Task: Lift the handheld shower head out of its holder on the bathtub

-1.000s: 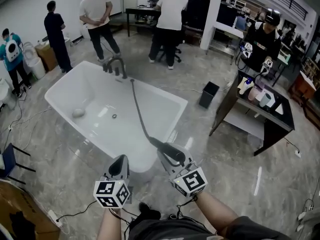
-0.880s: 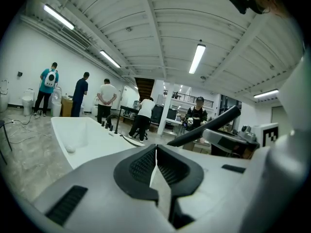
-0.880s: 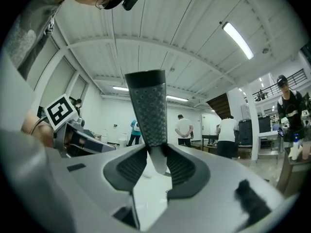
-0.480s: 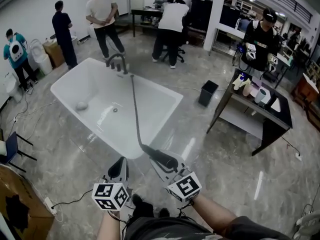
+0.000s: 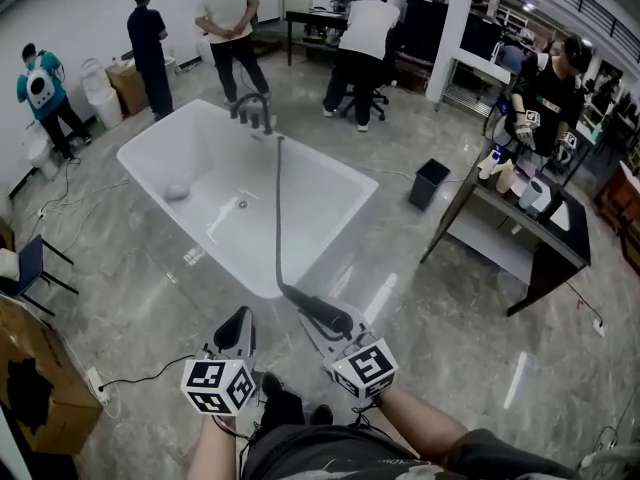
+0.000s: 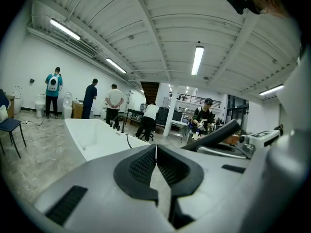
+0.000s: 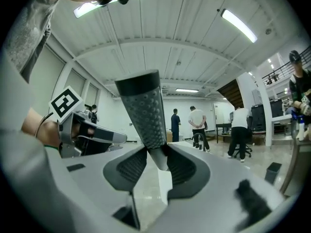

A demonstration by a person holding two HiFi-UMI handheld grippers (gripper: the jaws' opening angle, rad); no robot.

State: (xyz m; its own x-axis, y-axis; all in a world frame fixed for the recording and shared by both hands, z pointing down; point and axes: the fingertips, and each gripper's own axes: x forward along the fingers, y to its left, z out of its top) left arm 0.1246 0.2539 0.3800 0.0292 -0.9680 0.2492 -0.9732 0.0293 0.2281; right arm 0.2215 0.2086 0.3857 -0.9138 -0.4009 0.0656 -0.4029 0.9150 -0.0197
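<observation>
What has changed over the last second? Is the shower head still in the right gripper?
The right gripper and left gripper have drawn back from the bathtub, now farther off in the head view. The shower head came away with them, and its hose now trails past the tub's near corner. Unchanged: right shut on the shower head, left shut and empty.

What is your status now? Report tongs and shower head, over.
Left tongs shut, empty. Right tongs shut on shower head. It is clear of bathtub, hose trailing back. No obstacle near.
</observation>
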